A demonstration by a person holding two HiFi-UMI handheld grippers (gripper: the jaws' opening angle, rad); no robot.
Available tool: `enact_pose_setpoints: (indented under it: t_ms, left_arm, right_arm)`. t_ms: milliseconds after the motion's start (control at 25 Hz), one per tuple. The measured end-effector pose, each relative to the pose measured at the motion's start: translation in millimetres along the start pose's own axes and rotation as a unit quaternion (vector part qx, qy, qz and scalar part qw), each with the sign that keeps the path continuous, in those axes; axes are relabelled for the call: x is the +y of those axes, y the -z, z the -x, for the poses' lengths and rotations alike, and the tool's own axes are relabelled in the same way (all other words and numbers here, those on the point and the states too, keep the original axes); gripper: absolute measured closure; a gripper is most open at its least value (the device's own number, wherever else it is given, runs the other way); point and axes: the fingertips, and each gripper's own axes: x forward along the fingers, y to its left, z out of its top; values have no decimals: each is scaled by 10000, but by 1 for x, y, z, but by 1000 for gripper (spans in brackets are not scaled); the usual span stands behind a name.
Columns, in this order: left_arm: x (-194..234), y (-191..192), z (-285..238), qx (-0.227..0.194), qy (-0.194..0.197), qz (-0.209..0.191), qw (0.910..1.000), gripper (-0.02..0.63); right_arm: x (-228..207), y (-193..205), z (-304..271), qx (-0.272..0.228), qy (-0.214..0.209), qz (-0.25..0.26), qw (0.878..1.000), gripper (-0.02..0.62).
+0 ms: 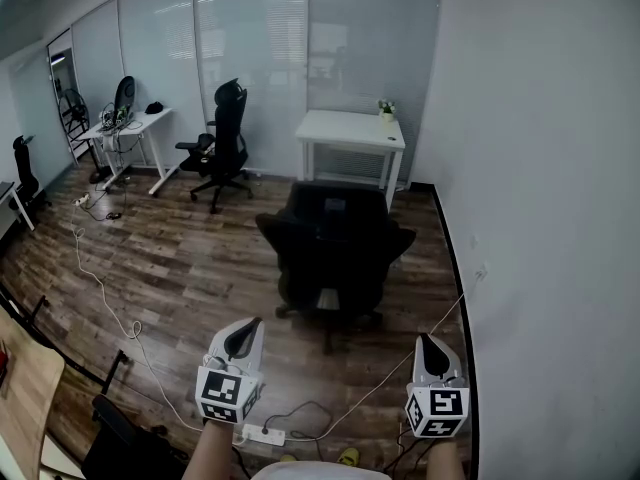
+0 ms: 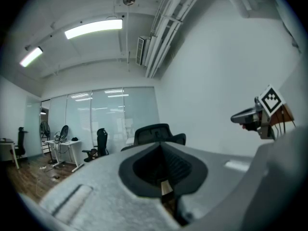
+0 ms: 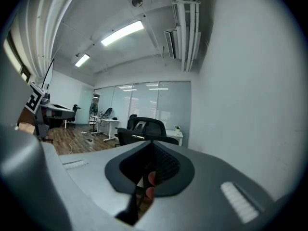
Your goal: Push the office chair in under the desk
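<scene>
A black office chair (image 1: 335, 258) stands on the wood floor with its back towards me, a short way in front of a small white desk (image 1: 350, 133) by the right wall. My left gripper (image 1: 243, 336) and right gripper (image 1: 430, 346) hover side by side nearer than the chair, apart from it, both shut with nothing between the jaws. In the left gripper view the chair (image 2: 154, 133) shows just over the shut left gripper (image 2: 162, 150). The right gripper view has the chair (image 3: 144, 129) and the desk (image 3: 172, 134) beyond the shut right gripper (image 3: 150, 146).
A second black chair (image 1: 225, 138) and another white desk (image 1: 135, 128) stand at the back left. Cables (image 1: 100, 278) and a power strip (image 1: 262, 434) lie on the floor. The white wall (image 1: 540, 218) runs close along the right. A small plant (image 1: 386, 110) sits on the near desk.
</scene>
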Motion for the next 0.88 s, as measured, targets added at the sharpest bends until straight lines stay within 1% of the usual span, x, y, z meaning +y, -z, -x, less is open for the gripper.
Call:
enact_pose_setpoints:
  t_ms: [160,200,280,440,520,600,680,880]
  left_arm:
    - [-1,-2,2,-16,23,5,10000,603]
    - [-1,-1,2,-10,27,9,10000,581]
    - [-1,-1,2,-1,27,15,10000,572]
    - [-3,-1,3,38,32,17,10000,552]
    - [-5,0,1,53,55,23,10000,549]
    - [-7,1,-1,56,75,27,10000,528]
    - [-8,3,-3,77,87,40,9999,525]
    - [-15,2,-13,150,115,88,9998,523]
  right_arm:
    - [1,1,1,17,-23,-54,10000,586]
    - [1,1,1,31,-42,-70,10000,584]
    - [2,2,1,59,-84,-97,9999,575]
    - [1,3,1,72,-120,-94,9999,534]
    - [-1,4,1,75,-137,-109,9998,529]
    - [-1,7,-1,91,-183,-107,9997,511]
    - [-1,10,-3,116,-228,-105,9996,497]
    - [-10,13,-8,196,-261,-122,9994,497]
